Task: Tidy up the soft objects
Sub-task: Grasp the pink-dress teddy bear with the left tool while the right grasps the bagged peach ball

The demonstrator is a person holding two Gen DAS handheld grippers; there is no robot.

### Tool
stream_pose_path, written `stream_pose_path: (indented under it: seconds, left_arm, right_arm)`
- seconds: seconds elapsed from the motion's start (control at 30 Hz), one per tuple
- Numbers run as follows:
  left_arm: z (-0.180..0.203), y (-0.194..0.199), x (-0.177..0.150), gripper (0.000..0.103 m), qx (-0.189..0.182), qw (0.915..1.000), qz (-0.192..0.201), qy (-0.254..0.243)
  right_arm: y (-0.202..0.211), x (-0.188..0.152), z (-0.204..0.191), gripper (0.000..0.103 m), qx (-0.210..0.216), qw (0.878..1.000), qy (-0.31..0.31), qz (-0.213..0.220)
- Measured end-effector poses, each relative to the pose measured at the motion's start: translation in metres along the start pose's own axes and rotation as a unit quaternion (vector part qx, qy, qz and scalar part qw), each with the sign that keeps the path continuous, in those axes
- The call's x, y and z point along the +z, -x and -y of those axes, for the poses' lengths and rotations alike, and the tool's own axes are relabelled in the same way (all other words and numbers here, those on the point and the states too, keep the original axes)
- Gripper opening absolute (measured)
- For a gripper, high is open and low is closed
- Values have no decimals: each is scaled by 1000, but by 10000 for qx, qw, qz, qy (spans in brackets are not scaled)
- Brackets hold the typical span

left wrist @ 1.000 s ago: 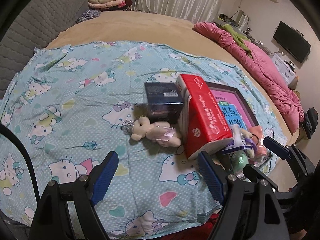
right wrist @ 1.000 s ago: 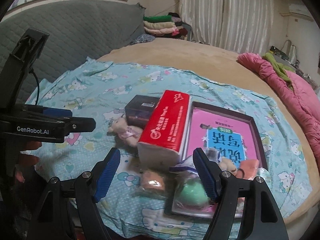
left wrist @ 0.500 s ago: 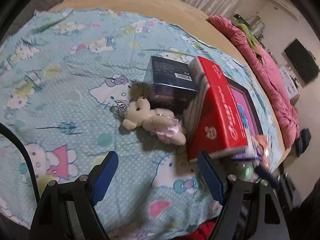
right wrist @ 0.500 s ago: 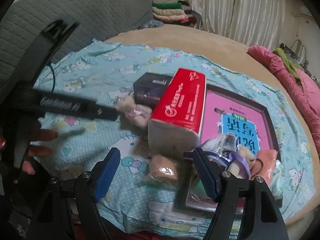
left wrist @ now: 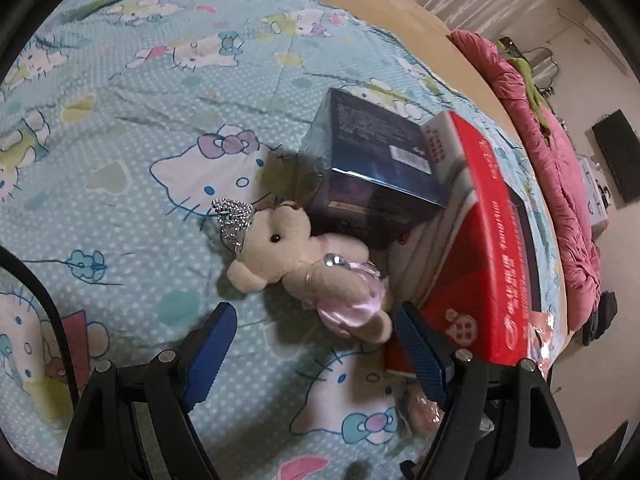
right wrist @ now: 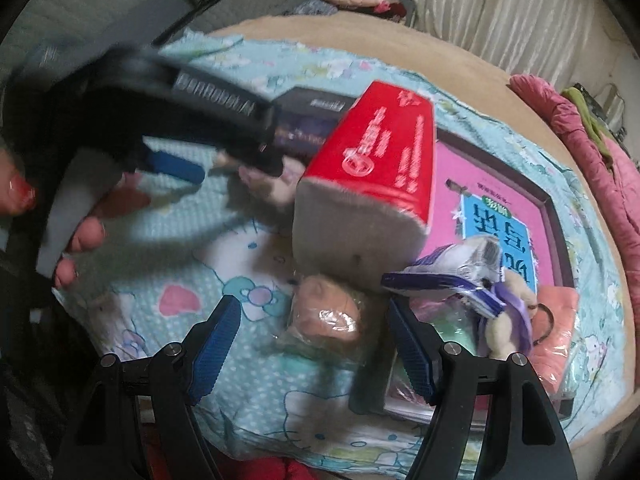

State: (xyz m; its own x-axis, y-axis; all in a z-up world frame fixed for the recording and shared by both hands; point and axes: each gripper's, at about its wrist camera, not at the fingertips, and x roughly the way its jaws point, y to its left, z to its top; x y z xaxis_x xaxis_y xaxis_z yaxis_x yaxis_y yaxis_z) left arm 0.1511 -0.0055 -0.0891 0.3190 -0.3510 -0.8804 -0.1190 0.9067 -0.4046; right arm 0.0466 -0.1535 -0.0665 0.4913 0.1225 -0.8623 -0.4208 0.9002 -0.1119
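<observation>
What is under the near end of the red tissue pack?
The red tissue pack overhangs a plastic-wrapped peach soft toy lying on the cartoon-cat sheet. Its far end is hidden by the pack itself.

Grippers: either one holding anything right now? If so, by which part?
Nothing held. Left gripper is open above the teddy bear, pads clear of it. Right gripper is open above the bagged plush, not touching it.

Both grippers point steeply downward with jaws spread wide and nothing between the blue pads: the left gripper (left wrist: 314,354), blurred in the right wrist view, is carried by a hand (right wrist: 76,236) whose fingertips curl under its body, beside the right gripper (right wrist: 314,344).
</observation>
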Motion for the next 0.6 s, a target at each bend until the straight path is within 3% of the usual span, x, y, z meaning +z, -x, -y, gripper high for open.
stream_pose_path:
  seconds: [0.07, 0.2, 0.33, 0.6]
  left_arm:
    - [-2, -6, 1, 78, -54, 9999, -52, 74]
    - [-1, -14, 2, 74, -55, 9998, -79, 161]
    - [1, -19, 5, 71, -84, 9995, -79, 279]
    - [5, -32, 11, 49, -102, 9979, -25, 632]
  right_arm:
    - [-5, 1, -4, 75, -68, 9999, 137, -44]
    - [-16, 1, -13, 62, -274, 9983, 496, -132]
    - [-30, -1, -17, 60, -573, 9951, 763, -270]
    - [-37, -4, -9, 51, -450, 9962, 716, -220]
